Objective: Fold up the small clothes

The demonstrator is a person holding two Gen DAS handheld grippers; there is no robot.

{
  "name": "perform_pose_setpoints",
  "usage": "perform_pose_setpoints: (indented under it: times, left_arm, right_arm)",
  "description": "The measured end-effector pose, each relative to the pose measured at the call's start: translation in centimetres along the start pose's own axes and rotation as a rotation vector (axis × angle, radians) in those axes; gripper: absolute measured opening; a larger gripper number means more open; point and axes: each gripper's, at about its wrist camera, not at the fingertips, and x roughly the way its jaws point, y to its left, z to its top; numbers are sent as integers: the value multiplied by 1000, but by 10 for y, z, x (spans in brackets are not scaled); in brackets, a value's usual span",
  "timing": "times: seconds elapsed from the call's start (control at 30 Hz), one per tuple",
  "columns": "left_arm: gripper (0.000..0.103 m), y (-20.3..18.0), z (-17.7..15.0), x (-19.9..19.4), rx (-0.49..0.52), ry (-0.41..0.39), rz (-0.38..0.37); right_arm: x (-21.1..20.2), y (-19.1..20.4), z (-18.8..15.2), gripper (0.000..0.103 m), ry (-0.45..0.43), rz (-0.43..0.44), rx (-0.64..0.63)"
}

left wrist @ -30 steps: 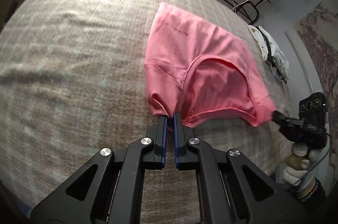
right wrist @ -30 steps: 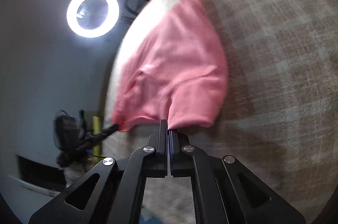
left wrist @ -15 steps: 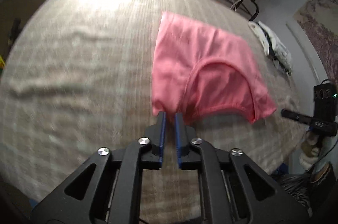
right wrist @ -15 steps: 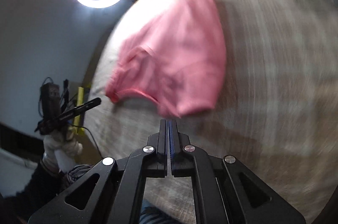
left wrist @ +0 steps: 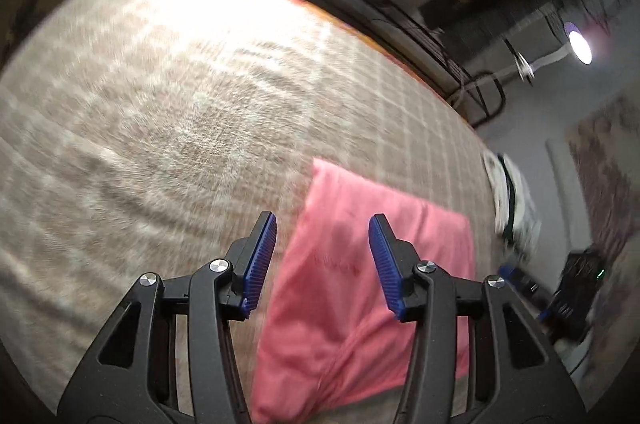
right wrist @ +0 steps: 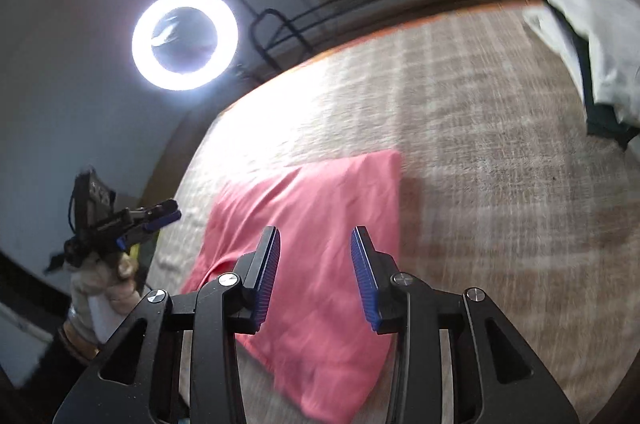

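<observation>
With the pink garment (left wrist: 372,288) laid folded on the checked surface (left wrist: 168,127) near a pale clothes pile (right wrist: 600,63), both the left gripper (left wrist: 322,260) and right gripper (right wrist: 316,274) are held above it, jaws just opened and empty, apparently to let the fold settle.

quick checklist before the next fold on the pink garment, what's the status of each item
1. Left gripper released: ok, jaws have just been opening, nothing pinched.
2. Right gripper released: ok, jaws have just been opening, nothing pinched.
3. Pink garment resting on the checked cloth: ok.
4. Fold edges lined up: cannot tell, pictures blurred.
5. White clothes pile apart from the garment: ok.
</observation>
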Motion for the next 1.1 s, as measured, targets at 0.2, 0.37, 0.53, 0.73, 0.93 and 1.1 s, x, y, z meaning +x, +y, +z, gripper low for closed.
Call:
perform_pose_setpoints:
  times: [0.2, 0.37, 0.53, 0.73, 0.93, 1.1]
  left_arm:
    - [49, 19, 18, 39, -102, 64, -38]
    - [48, 18, 23, 62, -108, 103, -56]
    - [6, 7, 25, 70, -109, 104, -87]
    - [1, -17, 20, 69, 38, 34, 58]
    - [1, -7, 19, 57, 45, -21, 170]
    - [9, -2, 13, 26, 77, -14, 144]
  right_arm:
    - [36, -34, 24, 35, 13, 1, 128]
    - [60, -38, 33, 35, 41, -23, 128]
    - [75, -34, 40, 35, 34, -27, 117]
    - [79, -8, 45, 2, -7, -132, -10]
    - [79, -9, 46, 1, -14, -320, -45]
    - [48, -12, 42, 1, -53, -260, -22]
